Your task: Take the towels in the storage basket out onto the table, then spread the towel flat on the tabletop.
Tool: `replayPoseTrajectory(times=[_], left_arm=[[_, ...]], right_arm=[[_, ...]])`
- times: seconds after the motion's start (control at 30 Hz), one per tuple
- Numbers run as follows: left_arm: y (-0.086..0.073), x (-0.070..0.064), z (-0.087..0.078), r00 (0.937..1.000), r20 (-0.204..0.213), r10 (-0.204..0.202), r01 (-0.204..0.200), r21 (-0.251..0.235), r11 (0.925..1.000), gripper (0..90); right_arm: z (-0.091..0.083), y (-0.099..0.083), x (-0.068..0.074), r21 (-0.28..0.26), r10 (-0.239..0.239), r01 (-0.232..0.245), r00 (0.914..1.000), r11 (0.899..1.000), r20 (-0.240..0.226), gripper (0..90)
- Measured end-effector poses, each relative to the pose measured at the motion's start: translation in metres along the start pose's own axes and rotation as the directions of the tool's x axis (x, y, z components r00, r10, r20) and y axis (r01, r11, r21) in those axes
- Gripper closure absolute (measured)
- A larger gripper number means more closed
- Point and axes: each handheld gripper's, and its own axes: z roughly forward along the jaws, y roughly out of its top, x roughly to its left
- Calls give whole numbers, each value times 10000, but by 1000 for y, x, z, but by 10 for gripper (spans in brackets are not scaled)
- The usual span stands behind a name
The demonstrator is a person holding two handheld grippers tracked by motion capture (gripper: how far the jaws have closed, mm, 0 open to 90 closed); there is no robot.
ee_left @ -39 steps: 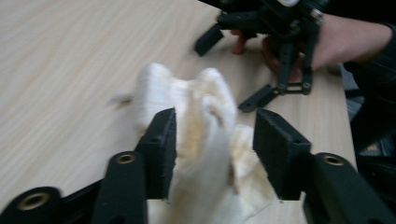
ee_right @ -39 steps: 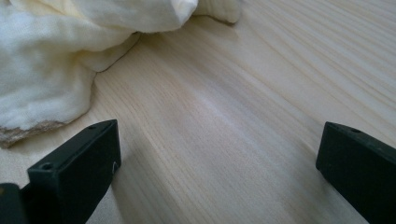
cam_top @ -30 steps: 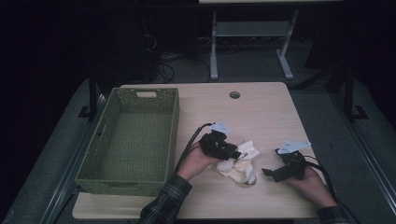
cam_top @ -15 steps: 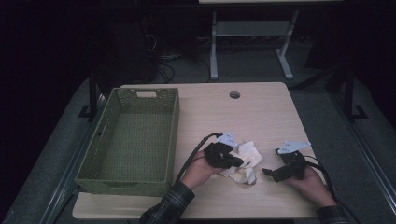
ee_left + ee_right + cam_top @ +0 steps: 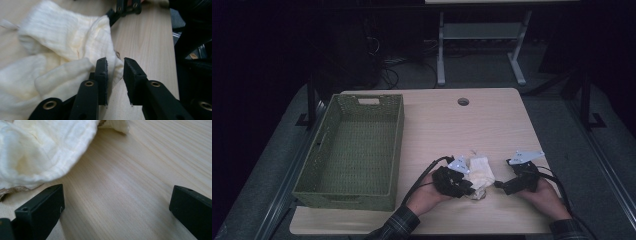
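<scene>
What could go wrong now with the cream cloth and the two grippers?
1. The left gripper has only a thin edge of the cream cloth between its part-open jaws; it may slip out when lifted.
2. The right gripper is wide open on bare table beside the cloth, so it may close on nothing.
3. The green basket lies some way off; a loose fold could drag.
</scene>
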Motion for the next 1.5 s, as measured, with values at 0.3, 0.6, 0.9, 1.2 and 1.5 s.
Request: replayPoseTrajectory(times=[0.3,0.6,0.9,1.2,1.5], left_arm=[[1,20,-28,9941,-890,-614,538,-854,9949,599],[-14,37,-10,9862,-1130,-1213,1120,-855,9900,548],[-13,35,-11,9883,-1008,-1147,1055,-921,9901,818],[-3,36,-31,9816,-1458,-1233,1004,-1554,9827,844],[14,54,-42,9572,-2312,-1743,1222,-2231,9671,846]], right_arm=[[0,0,0,-4,2,-2,10000,10000,14,0],[2,2,0,3,10,-10,10000,10000,-23,0],[2,2,0,-4,16,-16,10000,10000,-16,0],[2,2,0,-5,19,-19,10000,10000,-16,0],[2,2,0,-10,20,-20,10000,10000,-23,0]])
